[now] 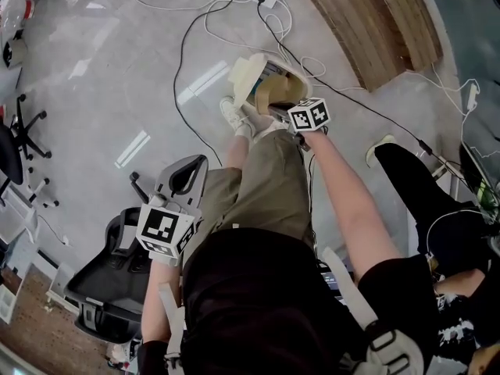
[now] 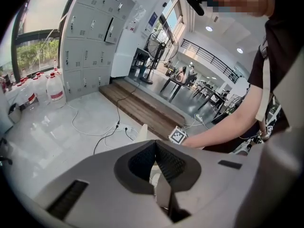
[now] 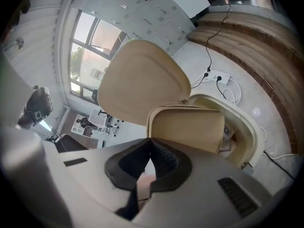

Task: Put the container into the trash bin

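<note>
My right gripper point(image 3: 151, 140) is clenched on the near wall of the container point(image 3: 187, 129), a tan open box pinched by its thin edge right at the jaw tips. The box hangs over the near side of the trash bin point(image 3: 249, 127). It is above the mouth and, as far as I can judge, not yet down inside it. My shoe point(image 1: 233, 116) is planted just beside the bin's foot; I cannot tell whether it presses a pedal. My left gripper point(image 2: 154, 144) sits well back from the bin on my left, above a chair point(image 1: 117, 280). Its jaws are closed together with nothing in them, and it plays no part here.

The bin's lid point(image 3: 142, 80) stands raised on the far side of the opening, so the mouth is open to me, and some printed litter already lies inside. Beyond the bin, a power strip point(image 3: 223, 77) and its cables lie on the floor, clear of my path.

I judge the carrying done and the placing in hand. Next I need to bring the box lower and further past the bin's near rim, so that all of it is within the rim, and only then let the jaws go. The box looks broad against the mouth, so it may want a tilt to keep from catching on the rim or lid.
</note>
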Available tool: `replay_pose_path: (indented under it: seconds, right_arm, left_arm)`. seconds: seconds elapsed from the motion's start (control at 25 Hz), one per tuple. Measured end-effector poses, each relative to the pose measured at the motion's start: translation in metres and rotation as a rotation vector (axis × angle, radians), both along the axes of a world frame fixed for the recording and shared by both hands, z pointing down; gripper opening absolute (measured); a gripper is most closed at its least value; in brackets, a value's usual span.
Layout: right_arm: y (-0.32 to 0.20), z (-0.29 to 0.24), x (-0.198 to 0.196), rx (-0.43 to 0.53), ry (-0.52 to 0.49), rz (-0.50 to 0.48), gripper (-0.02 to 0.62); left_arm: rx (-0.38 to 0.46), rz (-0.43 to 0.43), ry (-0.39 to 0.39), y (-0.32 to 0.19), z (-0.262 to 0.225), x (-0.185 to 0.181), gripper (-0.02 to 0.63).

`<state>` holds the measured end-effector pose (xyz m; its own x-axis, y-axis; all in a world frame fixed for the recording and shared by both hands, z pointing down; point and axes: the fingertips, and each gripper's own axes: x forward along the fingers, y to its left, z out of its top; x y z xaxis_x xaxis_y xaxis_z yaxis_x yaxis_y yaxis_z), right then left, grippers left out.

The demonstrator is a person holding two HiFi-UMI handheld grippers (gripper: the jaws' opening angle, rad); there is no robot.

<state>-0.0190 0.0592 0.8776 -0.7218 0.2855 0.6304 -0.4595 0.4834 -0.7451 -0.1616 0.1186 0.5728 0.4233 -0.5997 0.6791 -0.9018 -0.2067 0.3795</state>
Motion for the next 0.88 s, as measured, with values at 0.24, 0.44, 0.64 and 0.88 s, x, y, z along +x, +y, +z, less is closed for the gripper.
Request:
replay_pose_path:
  seconds: [0.24,0.44,0.64,0.88]
  right_arm:
    - [-0.007,0.029,-0.003,-0.023,0.015,0.034,0.017]
    - [-0.014,0.052,0.001,-0.036,0.05,0.062,0.017]
    - [-0.019,0.071,0.004,-0.057,0.078,0.083,0.017]
    - [-0.024,0.093,0.01,-0.062,0.119,0.095,0.017]
  left_arm:
    - [-0.029,-0.013,-0.005,0.006,0.014,0.001,0.008]
    - [-0.052,-0.036,-0.003,0.01,0.025,0.002,0.008]
    - [-0.072,-0.046,0.002,0.009,0.035,0.005,0.008]
    - [-0.087,-0.051,0.004,0.011,0.043,0.007,0.008]
